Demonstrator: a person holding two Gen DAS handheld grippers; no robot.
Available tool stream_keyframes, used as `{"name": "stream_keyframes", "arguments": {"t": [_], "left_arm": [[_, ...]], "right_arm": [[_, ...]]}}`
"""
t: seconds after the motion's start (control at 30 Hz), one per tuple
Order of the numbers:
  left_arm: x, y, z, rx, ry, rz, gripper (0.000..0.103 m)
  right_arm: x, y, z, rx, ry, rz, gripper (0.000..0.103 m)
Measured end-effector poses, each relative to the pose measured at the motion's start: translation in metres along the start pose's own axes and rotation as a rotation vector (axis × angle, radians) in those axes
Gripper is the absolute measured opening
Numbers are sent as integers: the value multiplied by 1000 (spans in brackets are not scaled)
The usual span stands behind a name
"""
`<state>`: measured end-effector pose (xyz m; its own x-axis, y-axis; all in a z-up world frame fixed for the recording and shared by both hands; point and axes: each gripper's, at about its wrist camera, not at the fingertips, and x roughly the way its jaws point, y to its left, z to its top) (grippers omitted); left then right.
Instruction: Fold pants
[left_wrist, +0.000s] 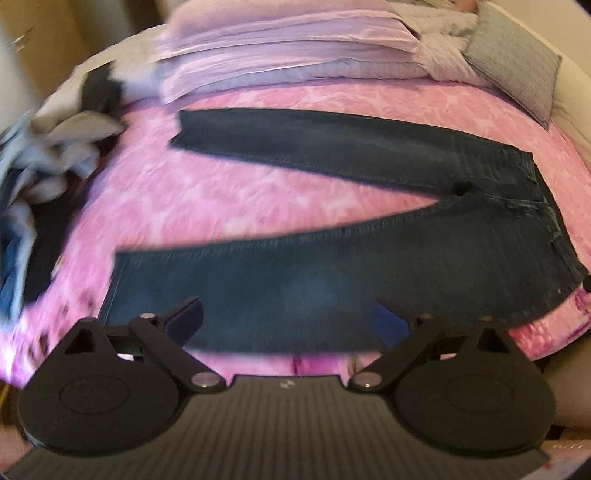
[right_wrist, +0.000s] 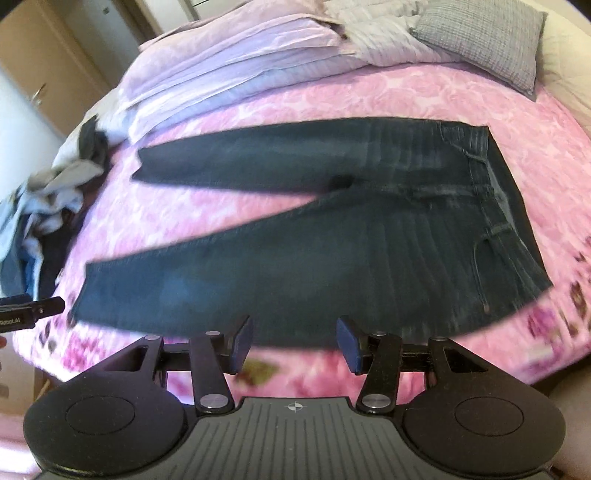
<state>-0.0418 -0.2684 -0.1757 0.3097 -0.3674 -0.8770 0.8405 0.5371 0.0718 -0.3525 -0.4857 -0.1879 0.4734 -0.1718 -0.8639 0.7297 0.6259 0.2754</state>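
Note:
Dark blue jeans (left_wrist: 332, 273) lie flat on the pink bedspread (left_wrist: 207, 199), legs spread in a V toward the left, waistband at the right. My left gripper (left_wrist: 288, 321) hovers over the near leg close to its hem, jaws wide apart with nothing between them. In the right wrist view the same jeans (right_wrist: 332, 251) fill the middle. My right gripper (right_wrist: 293, 345) hangs above the near edge of the near leg, its blue pads (right_wrist: 242, 345) half apart and empty. The tip of the left gripper (right_wrist: 33, 314) shows at the left edge there.
A heap of loose clothes (left_wrist: 44, 177) lies at the bed's left side. Folded lilac bedding (left_wrist: 280, 48) and a grey pillow (left_wrist: 517, 70) sit along the far side. The bed's near edge runs just under both grippers.

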Motion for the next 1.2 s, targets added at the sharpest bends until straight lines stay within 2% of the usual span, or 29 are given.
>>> {"name": "stream_keyframes", "arguments": {"t": [0.07,0.2,0.3,0.43,0.5,0.53,0.63,0.7,0.77,0.9,0.97,1.1,1.2], "left_arm": [[44,3,36,53,-9,-32,92],[139,0,108,197,-31,-123,81],[213,-13,161,303,-52,-216,74],[296,-42,225,472,-108,-313,65],[328,-56,252,537,-125,-341,64],[344,-63,267,569,-134,-355,60],[377,-81,299,619,-150,-405,57],[394,-92,313,662,-149,-443,56],[410,-97,319,718,-140,-458,49],[442,-94,326,797,-85,-427,41],[454,-90,327,838,-59,-400,42],[464,-82,330,862,-37,-431,48],[465,-88,325,923,-46,-416,47]], "right_arm": [[29,-17,29,0,-15,-5,47],[96,-60,93,-7,-33,-33,47],[151,-95,143,-36,-53,-26,47],[215,-119,202,-100,-54,-28,47],[242,-124,233,-146,-71,-22,47],[252,-125,245,-170,-74,-25,47],[281,-123,281,-309,-80,-50,47],[297,-126,298,-394,-80,-61,47],[316,-131,310,-447,-57,-59,47],[349,-139,323,-560,-4,-68,47],[366,-147,330,-560,31,-47,47],[394,-163,330,-575,114,-67,47],[398,-176,331,-504,98,-32,47]]}}
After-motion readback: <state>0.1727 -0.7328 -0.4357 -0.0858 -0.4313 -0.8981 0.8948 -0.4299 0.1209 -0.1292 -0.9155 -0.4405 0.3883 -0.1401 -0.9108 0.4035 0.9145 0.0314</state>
